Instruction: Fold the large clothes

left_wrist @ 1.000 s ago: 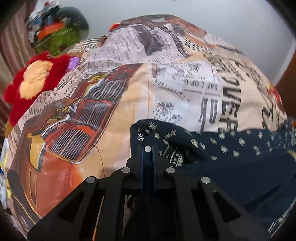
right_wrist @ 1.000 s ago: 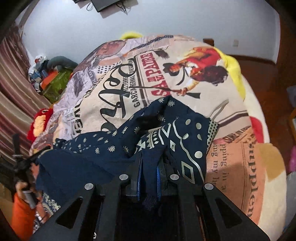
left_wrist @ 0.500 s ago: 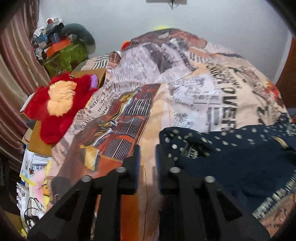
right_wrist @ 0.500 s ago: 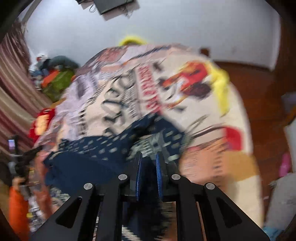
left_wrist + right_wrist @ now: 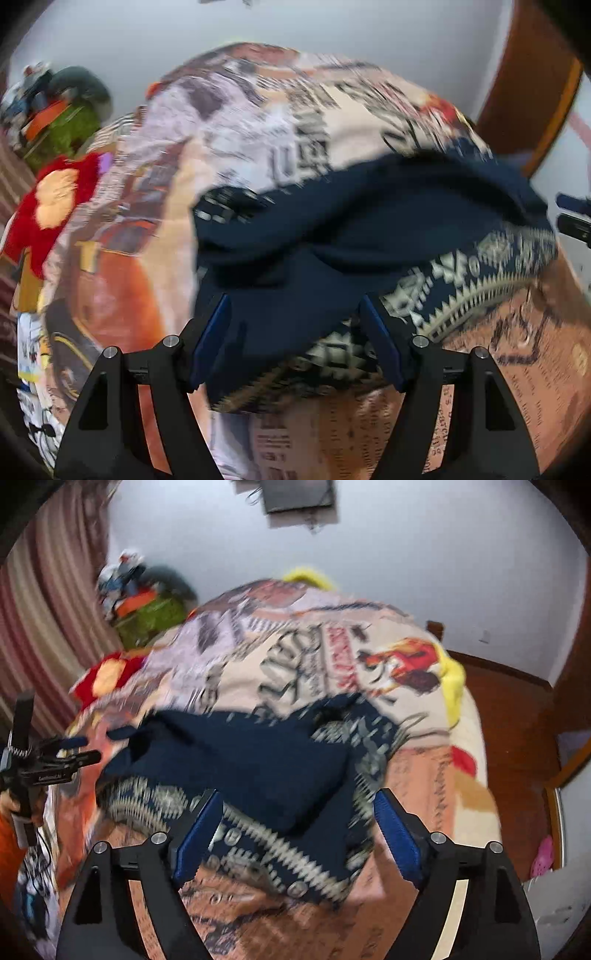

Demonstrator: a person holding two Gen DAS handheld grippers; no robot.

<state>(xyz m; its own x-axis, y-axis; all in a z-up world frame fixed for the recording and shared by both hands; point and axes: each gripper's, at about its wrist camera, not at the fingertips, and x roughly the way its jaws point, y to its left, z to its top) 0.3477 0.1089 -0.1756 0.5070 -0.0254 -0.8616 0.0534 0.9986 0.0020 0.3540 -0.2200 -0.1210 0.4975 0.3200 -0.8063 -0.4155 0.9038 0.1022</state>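
A navy garment with a white patterned border lies folded over on the printed bedspread. My left gripper hovers just above its near edge. Its jaws are opening, and the blue pads stand wide apart, clear of the cloth. In the right wrist view the same garment lies ahead of my right gripper. Its jaws are also opening, with nothing pressed between them. The left gripper shows at the garment's far left, and the right gripper at the edge of the left wrist view.
A red and yellow plush toy and a green pile of things sit left of the bed by a striped curtain. Wooden floor lies to the right. A yellow cushion edge lines the bed's far right.
Both grippers were shut on the garment's corners and have let go. Their jaws now stand wide. Both have drawn back and up, and the garment lies folded on the bed.
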